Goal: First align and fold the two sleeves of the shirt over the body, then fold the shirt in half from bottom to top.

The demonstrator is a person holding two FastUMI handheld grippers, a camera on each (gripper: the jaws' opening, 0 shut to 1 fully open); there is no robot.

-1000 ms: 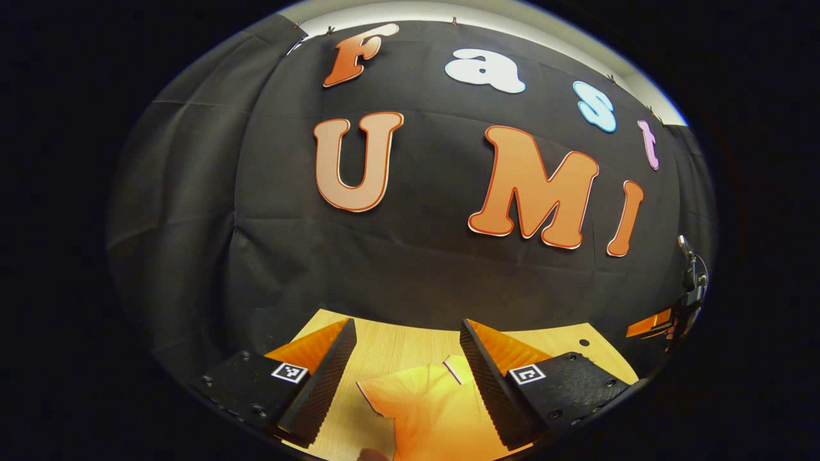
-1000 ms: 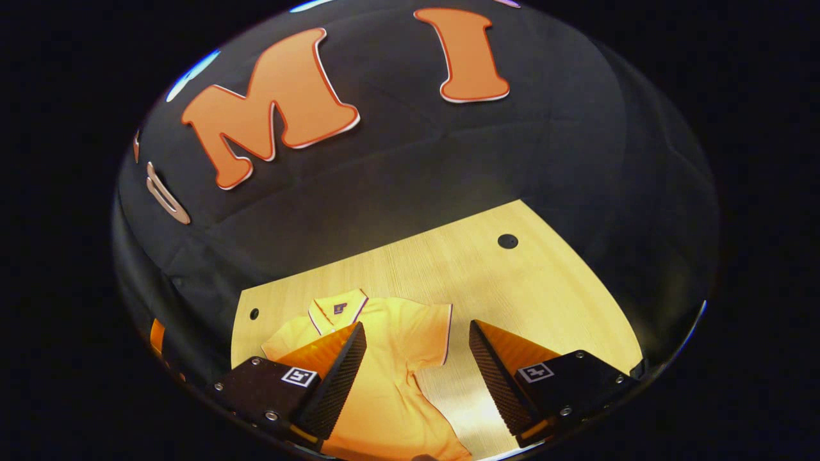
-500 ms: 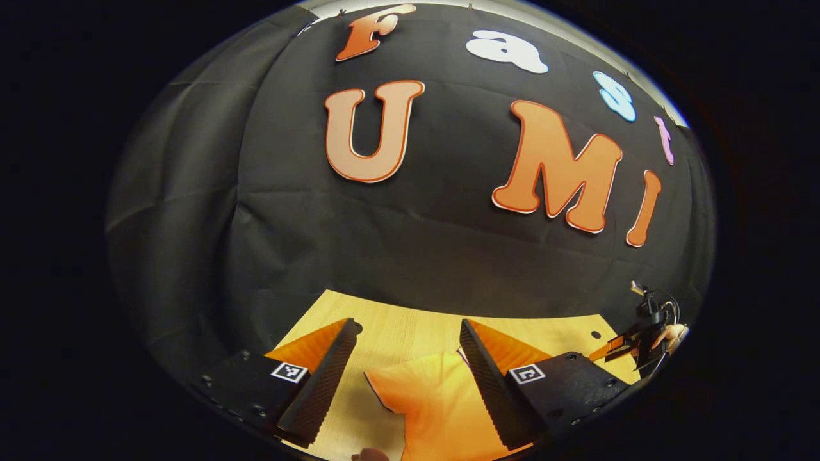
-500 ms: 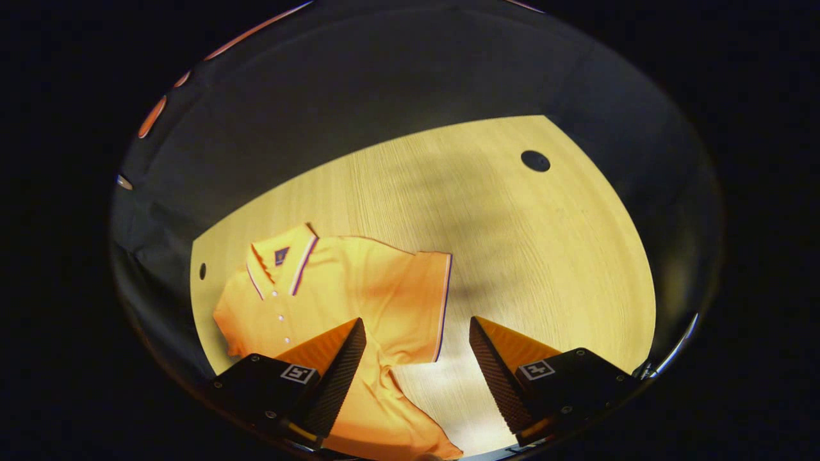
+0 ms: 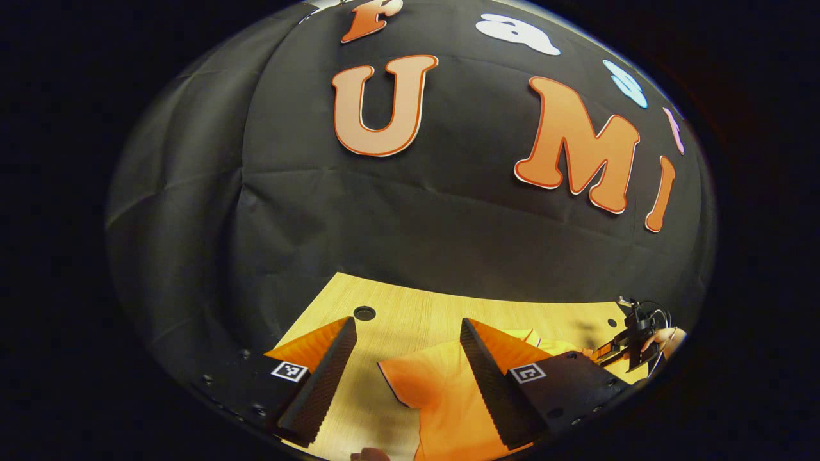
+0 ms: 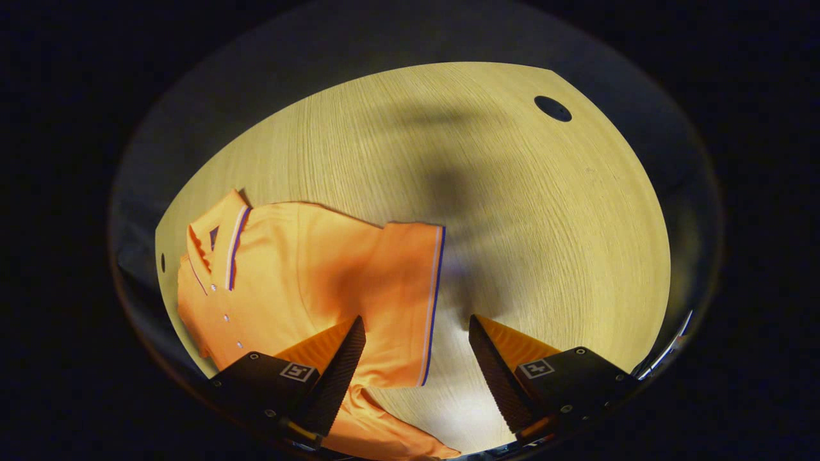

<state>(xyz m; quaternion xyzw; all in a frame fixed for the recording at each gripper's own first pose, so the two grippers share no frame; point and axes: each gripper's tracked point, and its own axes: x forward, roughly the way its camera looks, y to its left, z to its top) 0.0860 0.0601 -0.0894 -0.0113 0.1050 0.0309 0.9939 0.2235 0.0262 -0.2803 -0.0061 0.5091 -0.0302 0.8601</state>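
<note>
On the pale wood-grain table (image 6: 525,211) an orange polo shirt (image 6: 301,269) lies flat, spread from about 9 o'clock toward the centre of the right gripper view. Its collar (image 6: 221,234), edged with thin stripes, sits at 9 o'clock, with small buttons running down the placket below it. One short sleeve (image 6: 410,301), trimmed with a dark and light stripe at the cuff, reaches toward 6 o'clock and ends between the right gripper (image 6: 416,355) fingers, whose tips stand well apart above the cloth without pressing on it. A soft shadow falls on the bare wood at the centre, and a round dark hole (image 6: 553,108) marks the tabletop at 1 o'clock. Black cloth closes the booth behind the table's far edge.

Seen from the left gripper view, the black cloth wall (image 5: 397,224) takes up the upper part of the scene, creased in broad folds, and the table forms a strip at 6 o'clock with another round hole (image 5: 364,313) near its back edge. The left gripper (image 5: 407,358) is also spread wide, holding nothing; the shirt's other sleeve (image 5: 429,384) lies on the wood between its fingers. At 4 o'clock, farther off, a hand (image 5: 666,336) holds the other gripper low over the shirt.
</note>
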